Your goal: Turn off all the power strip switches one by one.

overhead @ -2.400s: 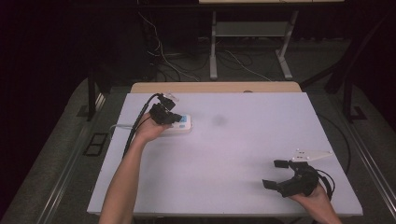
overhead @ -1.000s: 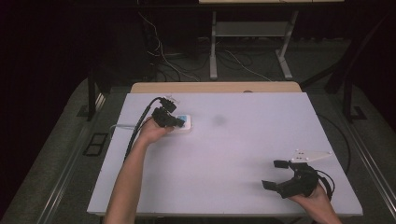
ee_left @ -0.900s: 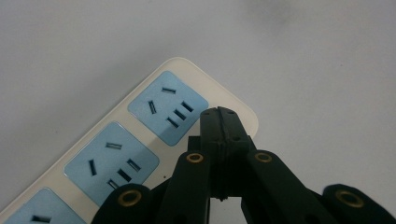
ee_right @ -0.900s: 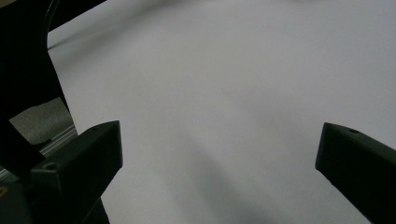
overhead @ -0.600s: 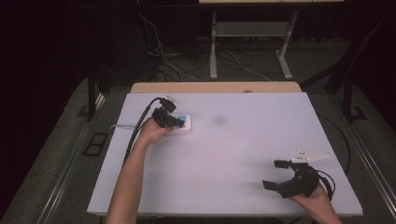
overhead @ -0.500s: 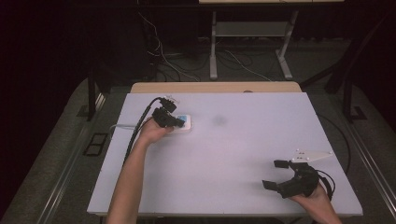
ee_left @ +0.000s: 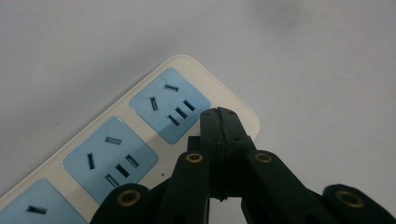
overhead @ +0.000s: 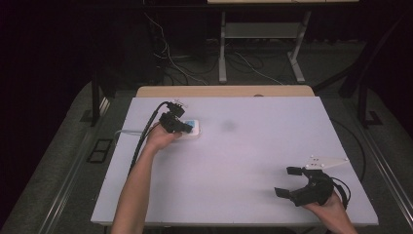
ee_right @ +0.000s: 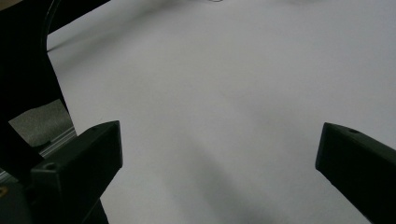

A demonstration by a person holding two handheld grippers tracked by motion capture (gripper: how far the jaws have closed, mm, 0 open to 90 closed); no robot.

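My left gripper (overhead: 181,126) sits at the far left part of the white surface (overhead: 243,161), and its jaws are pressed fully together with nothing between them; in the left gripper view the closed tips (ee_left: 220,122) rest over the cream edge of the power strip (ee_left: 140,135), just beside the end socket (ee_left: 169,104) with its pale blue face. Whether the tips actually touch the strip's casing I cannot tell. A second blue socket (ee_left: 109,158) lies further back along the strip, to the left of my jaws, and part of a third (ee_left: 39,210) shows at the lower left corner of that view. From the high view the power strip (overhead: 194,128) lies right under and just ahead of the left jaws, with its grey cord (overhead: 127,132) trailing off behind them toward the surface's left edge. My right gripper (overhead: 287,181) is well apart from all this, at the near right of the surface, with its jaws standing wide and nothing between them; the right gripper view shows bare white surface between the two black jaws. Compared with the frames from a moment ago I see no change: the left jaws stay closed at the same spot on the strip, the right gripper has kept its place and its wide opening, and the strip has not shifted.
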